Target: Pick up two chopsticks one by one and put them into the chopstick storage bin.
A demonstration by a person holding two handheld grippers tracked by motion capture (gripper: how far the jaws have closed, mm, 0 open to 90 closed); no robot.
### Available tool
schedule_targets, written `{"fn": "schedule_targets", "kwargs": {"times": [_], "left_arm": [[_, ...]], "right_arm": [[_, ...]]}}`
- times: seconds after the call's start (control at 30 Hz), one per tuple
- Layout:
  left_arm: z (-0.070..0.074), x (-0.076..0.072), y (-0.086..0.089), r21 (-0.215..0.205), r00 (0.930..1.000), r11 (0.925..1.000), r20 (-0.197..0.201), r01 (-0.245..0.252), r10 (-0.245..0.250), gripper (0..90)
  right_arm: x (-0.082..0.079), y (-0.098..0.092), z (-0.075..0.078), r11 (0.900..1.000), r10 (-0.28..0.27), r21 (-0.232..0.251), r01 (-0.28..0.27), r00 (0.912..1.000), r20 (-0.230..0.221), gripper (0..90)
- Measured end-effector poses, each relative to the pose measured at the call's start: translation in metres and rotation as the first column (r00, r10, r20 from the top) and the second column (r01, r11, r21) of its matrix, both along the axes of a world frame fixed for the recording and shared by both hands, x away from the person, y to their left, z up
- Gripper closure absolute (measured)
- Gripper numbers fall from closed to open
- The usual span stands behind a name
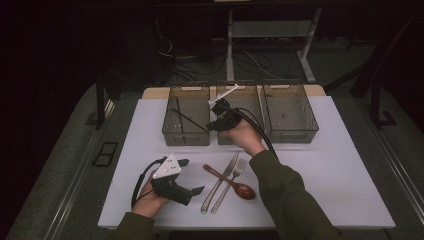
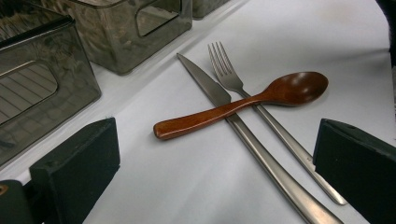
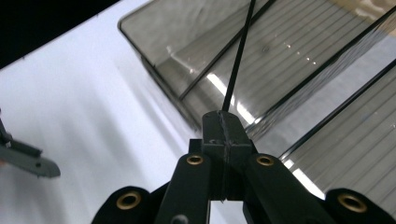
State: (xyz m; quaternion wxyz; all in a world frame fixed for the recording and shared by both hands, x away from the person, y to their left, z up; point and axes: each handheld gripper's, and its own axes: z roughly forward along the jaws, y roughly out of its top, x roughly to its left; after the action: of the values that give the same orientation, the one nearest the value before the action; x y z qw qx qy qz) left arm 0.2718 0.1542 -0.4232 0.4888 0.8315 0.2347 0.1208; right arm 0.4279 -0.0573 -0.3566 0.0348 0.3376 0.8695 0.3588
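Pinching a black chopstick (image 3: 236, 70) in my clenched right tool (image 3: 223, 122) over the far-left bin (image 1: 186, 137); the grip is at its very end, so it may pivot and land outside, probably. Left tool (image 1: 194, 176) is released, near the spoon (image 2: 243, 105).
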Motion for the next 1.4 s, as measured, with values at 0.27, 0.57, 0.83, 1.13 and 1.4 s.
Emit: {"fn": "schedule_targets", "kwargs": {"times": [0.27,0.57,0.83,1.13,1.4], "left_arm": [[0.0,0.0,0.001,0.003,1.0,1.0,-0.004,0.001,-0.001,0.1],[0.0,0.0,0.001,-0.003,1.0,1.0,-0.006,-0.003,0.003,0.1],[0.0,0.001,0.004,0.008,1.0,1.0,-0.003,0.003,-0.003,0.1],[-0.001,0.002,0.003,0.008,1.0,1.0,-0.008,0.0,0.0,0.1],[-0.001,0.001,0.003,0.003,0.9998,0.9999,-0.011,-0.014,0.014,0.1]], "right_arm": [[0.001,0.007,-0.008,1.0,0.003,-0.009,-0.003,1.0,-0.005,90.0],[0.004,0.005,-0.01,1.0,-0.014,0.004,0.014,0.9999,0.003,90.0],[-0.006,-0.011,-0.002,0.999,-0.017,0.044,0.016,0.9998,0.009,74.3],[-0.029,-0.048,-0.004,0.993,0.007,0.116,-0.012,0.999,0.044,49.8],[-0.053,-0.09,-0.008,0.984,0.006,0.178,-0.018,0.9977,0.067,38.3]]}}
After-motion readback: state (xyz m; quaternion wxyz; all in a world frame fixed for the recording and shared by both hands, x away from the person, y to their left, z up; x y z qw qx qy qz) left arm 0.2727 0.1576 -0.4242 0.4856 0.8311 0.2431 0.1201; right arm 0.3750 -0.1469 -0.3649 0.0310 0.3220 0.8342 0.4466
